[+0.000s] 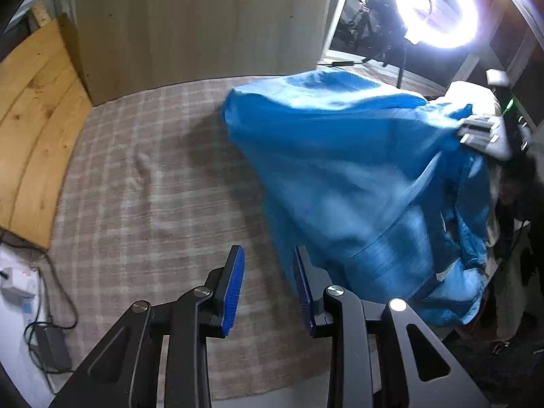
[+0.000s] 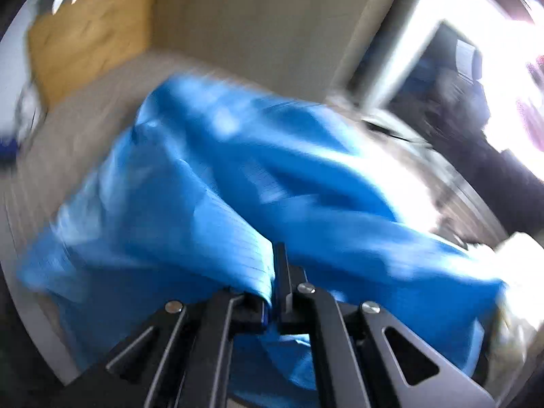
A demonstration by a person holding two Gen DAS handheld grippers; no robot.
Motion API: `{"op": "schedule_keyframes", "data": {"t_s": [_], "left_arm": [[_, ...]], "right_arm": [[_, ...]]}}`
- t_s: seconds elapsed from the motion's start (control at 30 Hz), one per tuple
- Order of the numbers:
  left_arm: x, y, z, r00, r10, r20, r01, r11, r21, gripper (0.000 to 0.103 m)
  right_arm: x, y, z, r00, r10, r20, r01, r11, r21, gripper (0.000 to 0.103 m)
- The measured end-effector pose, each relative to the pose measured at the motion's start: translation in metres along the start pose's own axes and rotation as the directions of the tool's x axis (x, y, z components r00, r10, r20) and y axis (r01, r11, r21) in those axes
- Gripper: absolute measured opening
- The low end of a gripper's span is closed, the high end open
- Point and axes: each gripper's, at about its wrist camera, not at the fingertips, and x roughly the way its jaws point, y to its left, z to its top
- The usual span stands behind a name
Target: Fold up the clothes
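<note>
Blue garment [image 1: 346, 170], thin finely ribbed cloth, drapes in loose folds over the checked woven blanket [image 1: 153, 187]. Right gripper [image 2: 273, 272] pinches its edge; left gripper [image 1: 268, 272], ridged blue pads partly apart, holds nothing.

The left half of the plaid blanket [image 1: 142, 176] lies bare and flat, giving open passage from the near edge up to the beige wall [image 1: 204, 23] behind it. A pine board [image 1: 37, 129] closes off the left side, and below it a cable and adapter [image 1: 51, 343] sit off the blanket's corner. The raised blue garment [image 1: 357, 183] fills the right half like a tent, blocking any low path across. The left hand-held gripper [image 1: 268, 289] hangs just beside its near hem with bare blanket between the pads. Behind the garment a ring light [image 1: 438, 10] on its stand crowds the far right; the right wrist view is too blurred to judge the room there.
</note>
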Motion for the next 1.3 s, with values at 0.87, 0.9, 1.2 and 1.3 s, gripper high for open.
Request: {"op": "schedule_keyframes", "data": {"t_s": [0.87, 0.9, 1.2, 1.3], "left_arm": [[0.049, -0.156, 0.071, 0.980, -0.187, -0.063, 0.196, 0.878, 0.436, 0.036], [0.050, -0.150, 0.073, 0.980, -0.189, -0.069, 0.200, 0.878, 0.435, 0.036], [0.049, -0.129, 0.071, 0.973, -0.211, -0.095, 0.230, 0.843, 0.486, 0.036], [0.045, -0.128, 0.075, 0.970, -0.226, -0.096, 0.242, 0.825, 0.510, 0.036]], "right_arm": [[-0.159, -0.071, -0.159, 0.943, -0.321, -0.088, 0.307, 0.737, 0.602, 0.059], [-0.154, -0.046, -0.159, 0.958, -0.277, -0.071, 0.261, 0.743, 0.616, 0.060], [-0.089, 0.079, -0.192, 0.997, 0.022, -0.077, 0.051, 0.564, 0.824, 0.063], [-0.042, 0.081, -0.188, 0.992, 0.036, -0.119, 0.084, 0.513, 0.854, 0.063]]}}
